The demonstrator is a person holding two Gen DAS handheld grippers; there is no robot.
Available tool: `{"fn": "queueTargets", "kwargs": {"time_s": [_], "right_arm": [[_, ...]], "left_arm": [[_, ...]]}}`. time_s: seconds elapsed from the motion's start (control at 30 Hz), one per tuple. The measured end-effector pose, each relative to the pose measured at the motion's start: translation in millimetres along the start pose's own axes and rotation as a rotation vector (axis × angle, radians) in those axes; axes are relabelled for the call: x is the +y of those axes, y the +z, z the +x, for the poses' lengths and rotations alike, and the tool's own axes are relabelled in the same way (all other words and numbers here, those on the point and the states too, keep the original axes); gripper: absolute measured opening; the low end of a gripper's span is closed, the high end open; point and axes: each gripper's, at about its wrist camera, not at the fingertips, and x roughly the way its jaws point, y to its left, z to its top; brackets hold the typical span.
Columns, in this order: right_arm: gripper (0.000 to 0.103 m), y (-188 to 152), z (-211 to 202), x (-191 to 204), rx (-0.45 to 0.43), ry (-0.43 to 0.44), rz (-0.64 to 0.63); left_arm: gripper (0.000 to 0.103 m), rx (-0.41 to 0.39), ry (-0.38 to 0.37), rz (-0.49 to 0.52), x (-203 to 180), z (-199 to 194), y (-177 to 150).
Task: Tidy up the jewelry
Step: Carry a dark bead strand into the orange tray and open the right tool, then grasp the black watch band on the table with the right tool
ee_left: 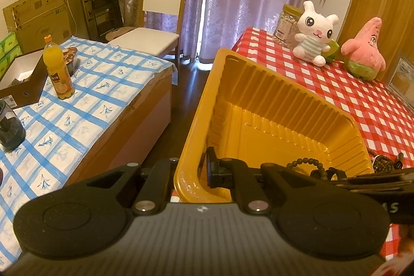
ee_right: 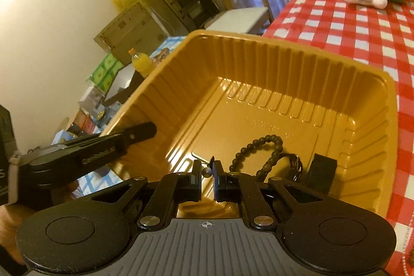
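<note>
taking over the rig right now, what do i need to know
Left gripper: shut on the left wall of the yellow tray, steadying it.
Right gripper: shut on a small round-headed piece, low over the tray floor.
Done: a black bead bracelet lies in the tray.
Left: drop the held piece in, then fetch the beaded pieces on the red check cloth beside the tray.

A tabletop (ee_left: 336, 84) in a red-and-white checked cloth carries a yellow plastic tray (ee_left: 261, 84) at its near left corner. Toward the far edge sit a white plush rabbit (ee_left: 314, 34), a pink plush star (ee_left: 366, 51) and a jar (ee_left: 284, 26). Dark bead bracelets (ee_left: 385, 164) lie just beside the tray's right wall.
</note>
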Motion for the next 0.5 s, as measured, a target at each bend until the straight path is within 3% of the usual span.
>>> {"fn": "queueTargets", "kwargs": {"time_s": [0.13,0.2,0.23,0.27,0.5], "right_arm": [[0.010,-1,3,-1,0.006,0.007,0.024],[0.025,0,0,-1,-0.009,0.008,0.026],[0.043,0,-3,0,-0.025,0.015,0.027],[0.052,0,-9,0,-0.050,0.019,0.031],[0.052,-6,-58,-5,-0.154,0.003,0.052]], "left_arm": [[0.007,0.002,-0.001,0.001,-1,1,1],[0.007,0.004,-0.002,-0.002,-2,3,2],[0.007,0.003,-0.002,0.000,-3,3,2],[0.007,0.004,-0.002,0.001,-4,4,2],[0.007,0.004,-0.004,-0.002,-5,5,1]]}}
